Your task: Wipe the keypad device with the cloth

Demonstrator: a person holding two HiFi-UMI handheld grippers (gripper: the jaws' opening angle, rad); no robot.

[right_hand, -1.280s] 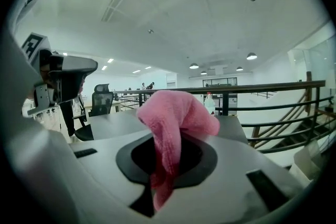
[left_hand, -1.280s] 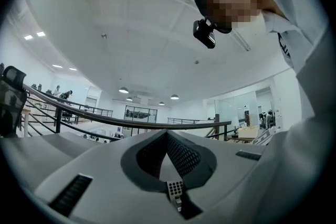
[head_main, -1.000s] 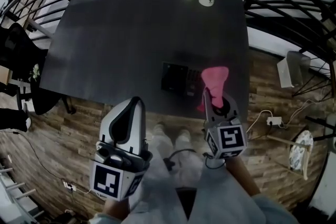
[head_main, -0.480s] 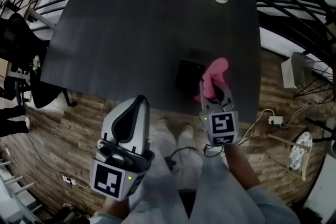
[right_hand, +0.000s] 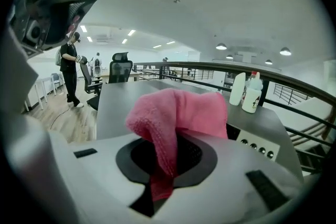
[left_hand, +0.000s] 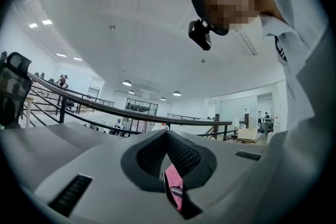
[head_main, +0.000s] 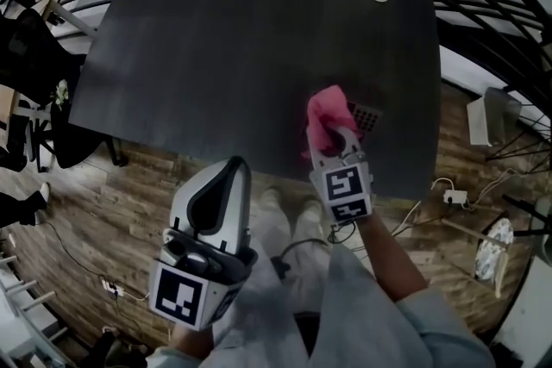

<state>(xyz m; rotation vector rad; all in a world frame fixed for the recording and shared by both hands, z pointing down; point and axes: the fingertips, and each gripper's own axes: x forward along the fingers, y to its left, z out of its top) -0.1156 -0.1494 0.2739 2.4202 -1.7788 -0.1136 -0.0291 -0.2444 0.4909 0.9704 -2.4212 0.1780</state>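
The keypad device (head_main: 368,117) lies near the front right edge of the dark table (head_main: 216,39), right of centre in the head view, with its left part hidden under the pink cloth (head_main: 326,111). The right gripper (head_main: 333,139) has its jaws clamped on the cloth's lower fold, and the bunched top flops forward over the device; whether it presses on the keys I cannot tell. The left gripper (head_main: 229,168), at lower left, is closed tip to tip, grips nothing and is off the table. The wiping step looks to be in hand. The next move calls for pressing the cloth flat and sweeping it rightward across the uncovered buttons.
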